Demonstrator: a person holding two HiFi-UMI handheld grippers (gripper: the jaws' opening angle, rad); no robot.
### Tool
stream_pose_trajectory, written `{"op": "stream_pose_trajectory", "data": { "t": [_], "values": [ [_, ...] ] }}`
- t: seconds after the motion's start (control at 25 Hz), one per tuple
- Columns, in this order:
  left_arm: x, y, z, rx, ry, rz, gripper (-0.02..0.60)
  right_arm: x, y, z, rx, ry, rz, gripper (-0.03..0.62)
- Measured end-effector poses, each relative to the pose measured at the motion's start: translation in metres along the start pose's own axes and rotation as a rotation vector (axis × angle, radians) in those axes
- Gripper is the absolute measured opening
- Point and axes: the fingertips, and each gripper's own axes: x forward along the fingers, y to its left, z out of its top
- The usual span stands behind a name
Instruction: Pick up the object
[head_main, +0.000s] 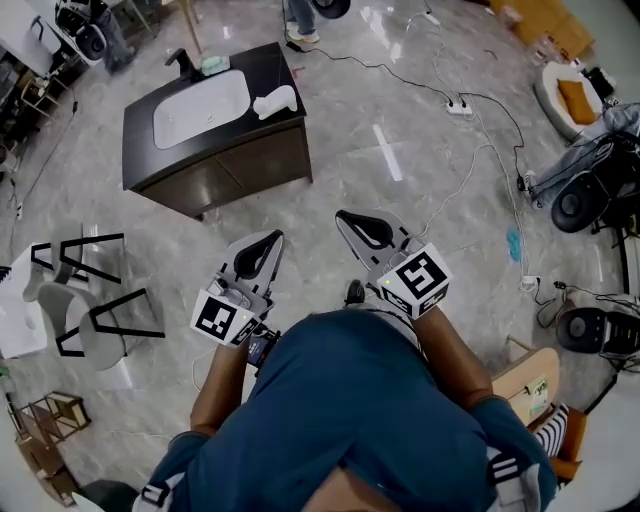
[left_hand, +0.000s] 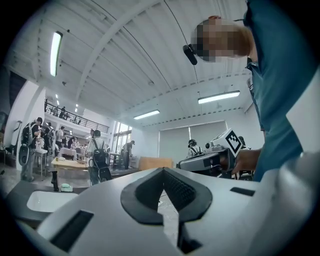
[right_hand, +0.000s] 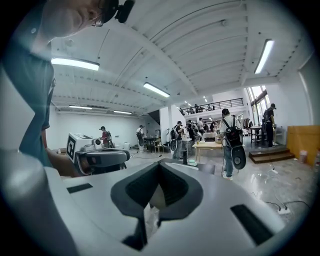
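A dark cabinet (head_main: 250, 165) with a white basin (head_main: 200, 108) stands on the floor ahead of me, at the upper left of the head view. On its top, right of the basin, lies a white lumpy object (head_main: 275, 101). A teal dish (head_main: 214, 65) and a black tap (head_main: 181, 62) sit behind the basin. My left gripper (head_main: 275, 238) and right gripper (head_main: 342, 215) are held side by side short of the cabinet, both shut and empty. The left gripper view shows its shut jaw tips (left_hand: 161, 170) and the basin (left_hand: 45, 200) low at left. The right gripper (right_hand: 159, 162) points towards the tap (right_hand: 185, 157).
Black-framed stools (head_main: 90, 320) stand at the left. Cables and a power strip (head_main: 459, 107) run across the floor to the right, near black equipment (head_main: 580, 200). A wooden chair (head_main: 530, 385) is at my lower right. Several people stand at tables far off.
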Motion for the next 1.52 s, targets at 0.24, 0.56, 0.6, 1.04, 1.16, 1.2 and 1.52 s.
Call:
{"op": "stream_pose_trajectory", "data": {
  "t": [0.24,0.56,0.6,1.04,1.16,1.2,1.52],
  "values": [
    [0.047,0.018,-0.005,-0.005,0.010,0.029,0.003,0.006,-0.050,0.007,-0.013,-0.004,0.023,0.014],
    [0.098,0.036,-0.002,0.004,-0.025,0.030,0.003,0.033,-0.106,-0.017,0.003,0.060,0.034,0.015],
    [0.096,0.037,-0.006,0.000,-0.018,0.013,0.003,0.038,-0.105,-0.017,0.015,0.051,0.028,0.015],
    [0.083,0.129,0.013,0.027,-0.010,-0.058,0.004,0.093,-0.106,0.034,0.005,-0.063,-0.077,0.015],
    [0.083,0.145,0.011,0.029,-0.007,-0.074,0.003,0.110,-0.109,0.037,0.009,-0.079,-0.098,0.014],
    [0.083,0.150,0.010,0.027,-0.006,-0.079,0.003,0.115,-0.109,0.036,0.009,-0.076,-0.100,0.015],
    [0.098,0.193,-0.002,-0.003,0.009,-0.070,0.003,0.149,-0.128,0.033,0.000,-0.042,-0.091,0.014]
  ]
}}
